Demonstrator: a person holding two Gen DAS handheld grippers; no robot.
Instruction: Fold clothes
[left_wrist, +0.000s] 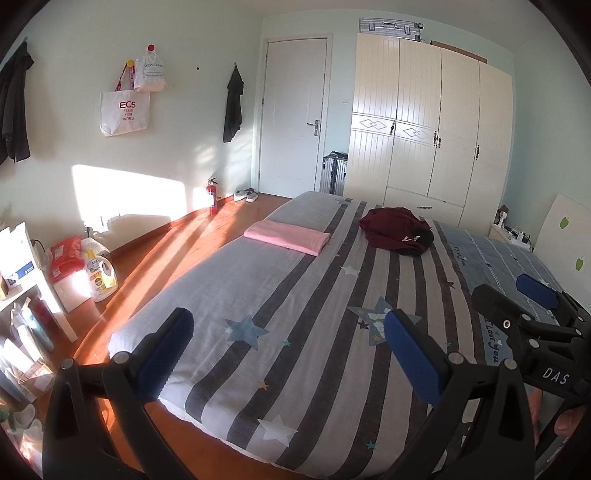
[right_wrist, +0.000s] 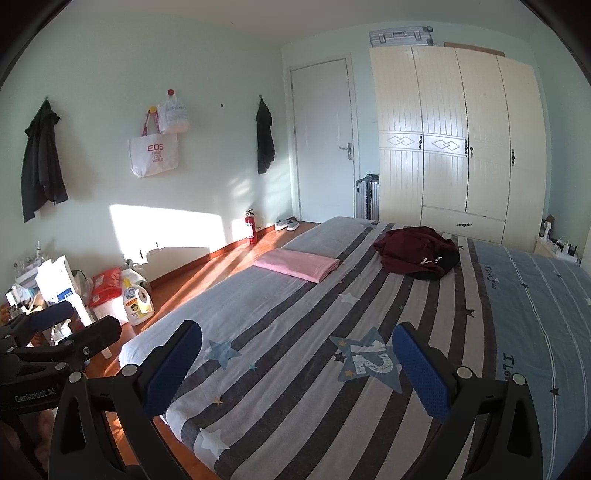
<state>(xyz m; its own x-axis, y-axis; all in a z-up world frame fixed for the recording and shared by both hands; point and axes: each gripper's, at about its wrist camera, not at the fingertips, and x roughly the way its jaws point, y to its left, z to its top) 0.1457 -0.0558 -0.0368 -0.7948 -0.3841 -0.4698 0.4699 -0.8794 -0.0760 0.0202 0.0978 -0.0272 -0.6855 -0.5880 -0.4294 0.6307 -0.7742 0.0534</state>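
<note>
A crumpled maroon garment (left_wrist: 397, 230) (right_wrist: 419, 254) lies in a heap at the far end of the striped bed (left_wrist: 295, 302) (right_wrist: 314, 332). To its left a pink garment (left_wrist: 287, 236) (right_wrist: 297, 264) lies folded flat near the bed's left edge. My left gripper (left_wrist: 288, 336) hovers open above the bed's near end, nothing between its blue pads. My right gripper (right_wrist: 297, 350) is open too, held beside it on the right and empty. Each gripper shows at the edge of the other's view.
A wooden floor runs along the bed's left side, with a detergent bottle (right_wrist: 137, 303), packages and a white shelf (left_wrist: 22, 280). A fire extinguisher (right_wrist: 250, 226), shoes, a door and a tall wardrobe (right_wrist: 458, 140) stand beyond. Bags and dark clothes hang on the wall.
</note>
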